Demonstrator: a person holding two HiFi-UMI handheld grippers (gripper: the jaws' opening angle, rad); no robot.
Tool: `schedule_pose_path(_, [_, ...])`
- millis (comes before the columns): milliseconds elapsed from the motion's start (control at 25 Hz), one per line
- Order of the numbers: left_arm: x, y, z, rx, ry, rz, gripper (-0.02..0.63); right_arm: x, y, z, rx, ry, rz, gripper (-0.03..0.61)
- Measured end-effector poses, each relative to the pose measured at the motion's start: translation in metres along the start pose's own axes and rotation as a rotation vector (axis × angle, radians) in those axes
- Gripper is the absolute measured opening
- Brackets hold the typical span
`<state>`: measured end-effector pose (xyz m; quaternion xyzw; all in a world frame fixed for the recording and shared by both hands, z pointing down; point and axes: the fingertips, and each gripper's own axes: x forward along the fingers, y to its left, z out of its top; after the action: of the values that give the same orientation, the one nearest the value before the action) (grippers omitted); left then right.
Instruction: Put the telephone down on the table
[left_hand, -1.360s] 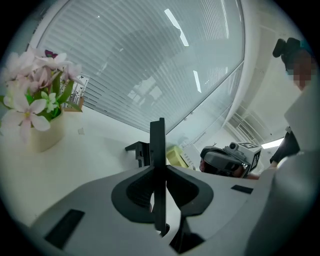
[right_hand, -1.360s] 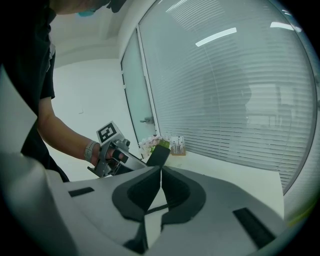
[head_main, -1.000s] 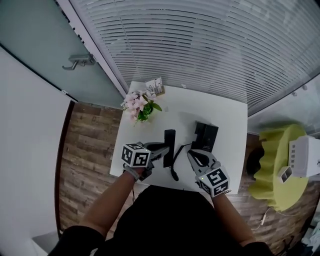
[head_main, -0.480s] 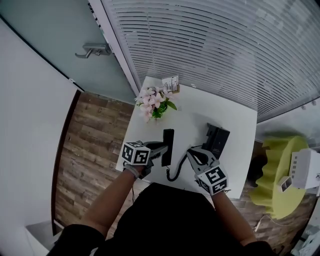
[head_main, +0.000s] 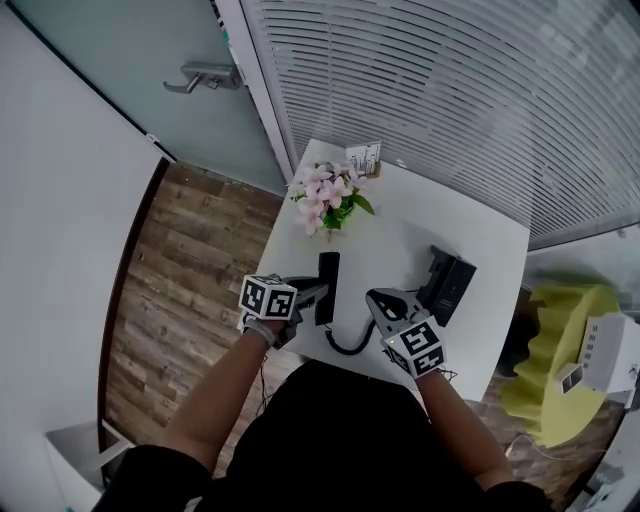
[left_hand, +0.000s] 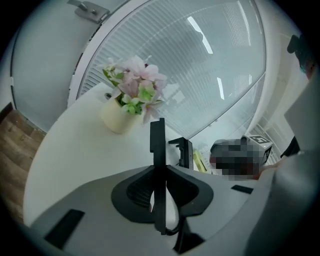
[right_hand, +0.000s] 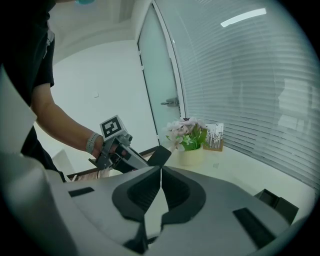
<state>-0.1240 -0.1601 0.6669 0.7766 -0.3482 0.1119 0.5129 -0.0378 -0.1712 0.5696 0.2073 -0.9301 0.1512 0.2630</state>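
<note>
Holding the telephone handset (left_hand: 157, 140) is the left gripper (left_hand: 159, 172), and its jaws are clamped on the lower part of it, one on each side of its thin edge. The handset is a long, flat, black bar. It sticks out past the jaws, over the near left part of the white bench (head_main: 400, 230), and I cannot tell if it touches the bench yet. A black cord (head_main: 348, 349) hangs from its near end and bends in a loop toward the right. The black phone base (head_main: 450, 285) sits on the right side of the bench, well apart from the handset. A pot of pink flowers (head_main: 330, 198) stands at the far side. The right gripper (right_hand: 160, 169) has its jaws together with nothing in them, and it is near the cord. I think the handset is light and hard, made of smooth plastic, so it will not bend, but it could slip or spin if the grip is loose. The cord looks springy and may tug it sideways when it is let go. The middle of the bar looks like the best place to hold, so that neither end tips down. It should be laid flat and softly, since hard plastic can bounce or crack.
</note>
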Motion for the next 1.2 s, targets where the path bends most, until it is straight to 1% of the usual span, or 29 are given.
schedule_pose_path(160, [-0.009, 0.027, -0.007, -0.048, 0.011, 0.030, 0.077, 0.020, 0.007, -0.004, 0.007, 0.019, 0.026, 0.023])
schedule_pose_path(320, [-0.015, 0.039, 0.001, -0.084, -0.013, 0.023, 0.077, 0.042, 0.012, -0.007, 0.003, 0.025, 0.045, 0.023])
schedule_pose_path(560, [-0.012, 0.062, -0.003, -0.144, 0.004, 0.030, 0.077, 0.073, 0.026, -0.008, 0.027, 0.049, 0.095, 0.023])
schedule_pose_path(680, [-0.009, 0.069, 0.000, -0.178, 0.004, 0.025, 0.077, 0.081, 0.028, -0.009, 0.034, 0.059, 0.105, 0.023])
schedule_pose_path(800, [-0.011, 0.080, -0.002, -0.207, 0.016, 0.039, 0.081, 0.088, 0.032, -0.010, 0.042, 0.063, 0.116, 0.023])
schedule_pose_path(880, [-0.009, 0.085, -0.003, -0.207, 0.030, 0.046, 0.086, 0.089, 0.032, -0.012, 0.048, 0.066, 0.118, 0.023])
schedule_pose_path(1000, [-0.006, 0.090, -0.007, -0.187, 0.060, 0.059, 0.095, 0.085, 0.031, -0.016, 0.060, 0.070, 0.113, 0.023])
schedule_pose_path(1120, [-0.006, 0.093, -0.008, -0.183, 0.066, 0.066, 0.098, 0.080, 0.029, -0.020, 0.068, 0.076, 0.106, 0.023])
schedule_pose_path(1200, [-0.007, 0.093, -0.008, -0.172, 0.069, 0.086, 0.103, 0.075, 0.027, -0.022, 0.070, 0.081, 0.103, 0.023])
